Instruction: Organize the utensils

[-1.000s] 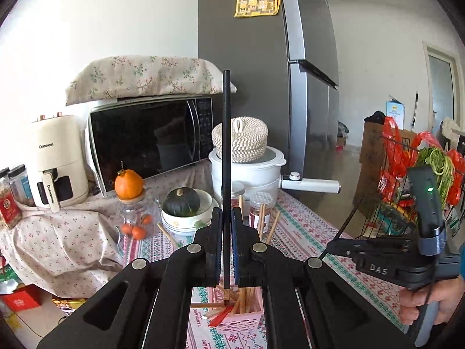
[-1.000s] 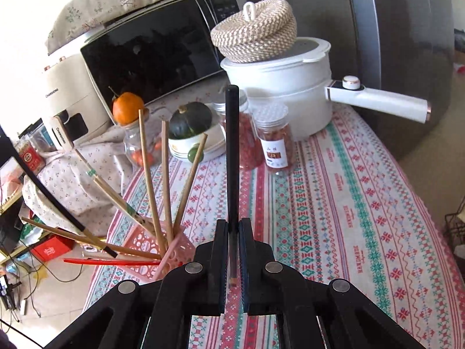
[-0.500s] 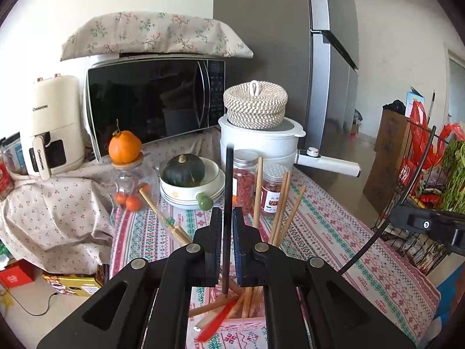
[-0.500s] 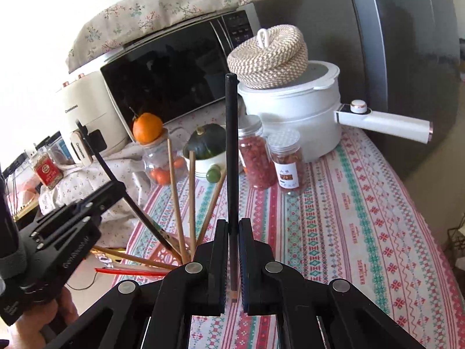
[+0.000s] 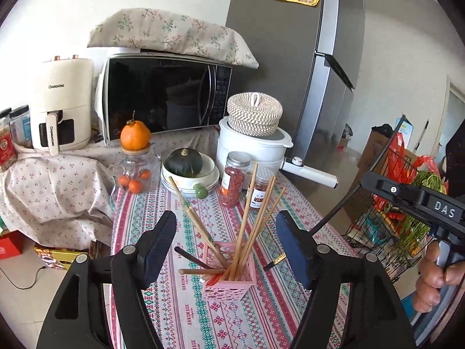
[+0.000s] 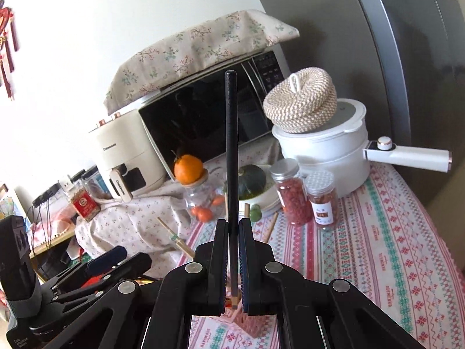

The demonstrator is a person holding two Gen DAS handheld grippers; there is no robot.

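A pink perforated holder (image 5: 229, 283) stands on the patterned tablecloth (image 5: 180, 305) with several wooden chopsticks (image 5: 247, 221) leaning in it, plus a black chopstick (image 5: 191, 258) and a red one. My left gripper (image 5: 226, 235) is open and empty, its jaws wide on either side above the holder. My right gripper (image 6: 232, 232) is shut on a black chopstick (image 6: 231, 151) that stands upright; the same chopstick shows in the left wrist view (image 5: 328, 224) slanting down to the table right of the holder. The holder is mostly hidden under my right gripper (image 6: 232, 318).
Behind the holder are two spice jars (image 5: 235, 179), a bowl with a green squash (image 5: 186, 163), a glass jar topped by an orange (image 5: 135, 157), a white pot with a woven lid (image 5: 252, 142), a microwave (image 5: 165, 96) and an air fryer (image 5: 62, 101). A wire basket (image 5: 383, 218) stands right.
My left gripper has opened and let go of its black chopstick, which now lies in the holder. My right gripper has moved in over the holder, still holding its chopstick.
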